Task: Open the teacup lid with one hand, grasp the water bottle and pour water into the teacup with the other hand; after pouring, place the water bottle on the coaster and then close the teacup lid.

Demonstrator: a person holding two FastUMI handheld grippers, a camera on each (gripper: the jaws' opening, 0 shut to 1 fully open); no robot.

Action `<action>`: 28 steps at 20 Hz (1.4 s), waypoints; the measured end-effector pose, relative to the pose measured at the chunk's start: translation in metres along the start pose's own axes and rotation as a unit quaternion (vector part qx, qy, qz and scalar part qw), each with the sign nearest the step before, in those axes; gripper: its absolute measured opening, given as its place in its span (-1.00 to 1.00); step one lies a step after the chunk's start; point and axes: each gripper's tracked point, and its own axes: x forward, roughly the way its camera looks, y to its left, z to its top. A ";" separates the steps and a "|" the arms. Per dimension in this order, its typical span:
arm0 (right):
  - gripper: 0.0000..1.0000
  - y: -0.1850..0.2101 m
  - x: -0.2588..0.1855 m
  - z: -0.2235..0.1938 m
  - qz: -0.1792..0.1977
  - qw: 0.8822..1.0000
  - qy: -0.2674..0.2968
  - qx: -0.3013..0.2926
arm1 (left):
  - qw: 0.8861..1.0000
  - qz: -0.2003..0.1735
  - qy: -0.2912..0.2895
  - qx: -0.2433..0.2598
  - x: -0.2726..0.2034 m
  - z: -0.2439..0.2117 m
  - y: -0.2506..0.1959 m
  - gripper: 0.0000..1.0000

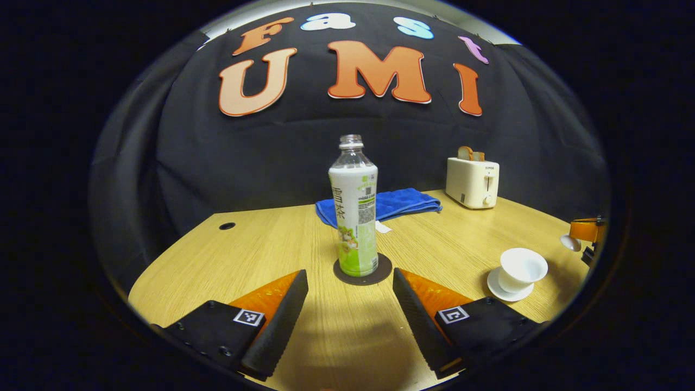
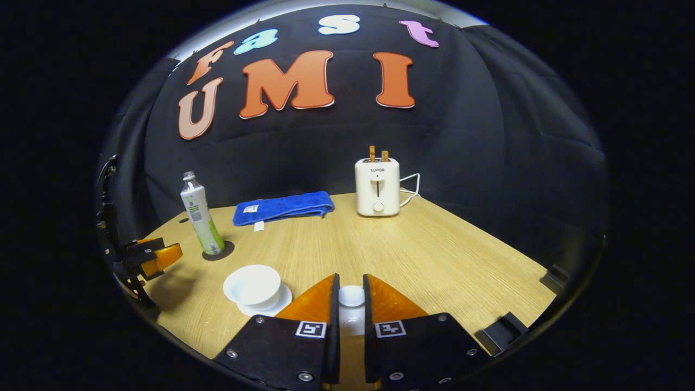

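Upright on its dark coaster [image 1: 362, 276], the uncapped water bottle [image 1: 354, 209] faces the left gripper [image 1: 350, 304], fingers spread and empty. Nearby, the open teacup [image 1: 521, 270] sits on its saucer [image 1: 507, 292]; the right gripper [image 2: 351, 304] clasps the lid [image 2: 352, 296]. Behind on the wooden surface [image 2: 434, 255]: blue towel [image 1: 399, 203], toaster [image 2: 377, 186].

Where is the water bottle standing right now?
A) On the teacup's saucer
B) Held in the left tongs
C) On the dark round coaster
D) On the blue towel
C: in the left gripper view the water bottle stands upright on the dark coaster, ahead of the open left tongs and apart from the blue towel and teacup.
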 end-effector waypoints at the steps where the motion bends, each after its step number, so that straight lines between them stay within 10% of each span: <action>1: -0.63 0.009 0.001 0.005 0.009 1.000 -0.004 -0.002 | 1.000 0.005 -0.004 -0.006 -0.009 0.001 0.005 0.92; 11: -0.64 0.102 0.024 0.013 0.104 0.994 -0.017 -0.032 | 0.998 0.053 -0.028 -0.017 -0.056 0.004 0.058 0.99; 28: -0.53 0.121 0.044 -0.017 0.112 0.991 0.005 -0.067 | 0.998 0.063 -0.017 -0.025 -0.061 -0.005 0.073 1.00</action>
